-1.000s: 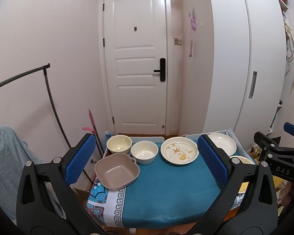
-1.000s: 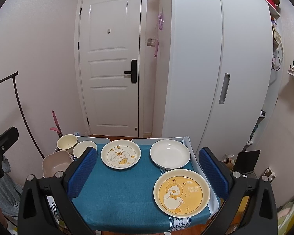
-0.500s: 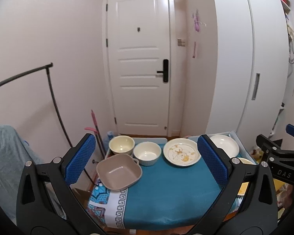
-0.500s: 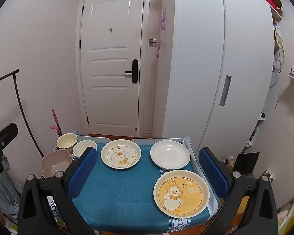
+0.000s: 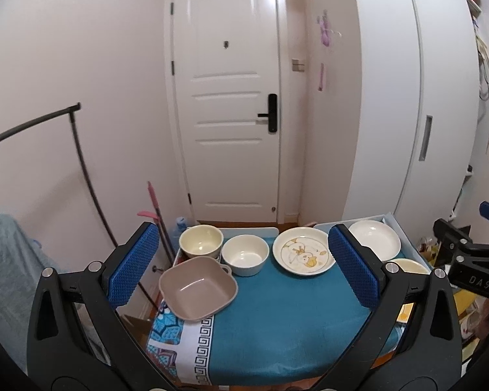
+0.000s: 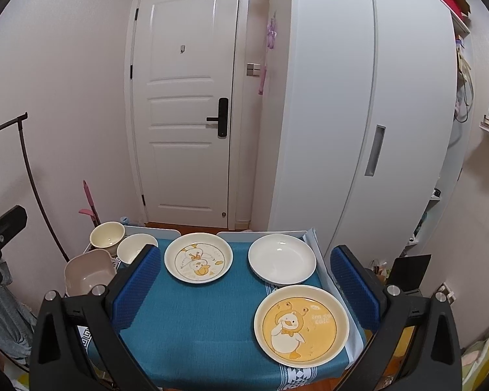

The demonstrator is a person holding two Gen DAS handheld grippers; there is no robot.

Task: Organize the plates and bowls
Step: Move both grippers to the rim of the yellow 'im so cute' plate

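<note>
My left gripper (image 5: 244, 273) and right gripper (image 6: 244, 290) hover spread wide, empty; the beige square bowl (image 5: 197, 288) sits at ten o'clock, the yellow duck plate (image 6: 301, 324) at five.

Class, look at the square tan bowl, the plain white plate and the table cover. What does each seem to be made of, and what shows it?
Square bowl: probably plastic or wheat-straw composite; matte tan, no sharp glints, moulded side handles.
White plate: likely glazed ceramic; glossy, with bright reflections on its surface.
Table cover: woven cloth; dull teal, drapes over the edge, printed border.
</note>
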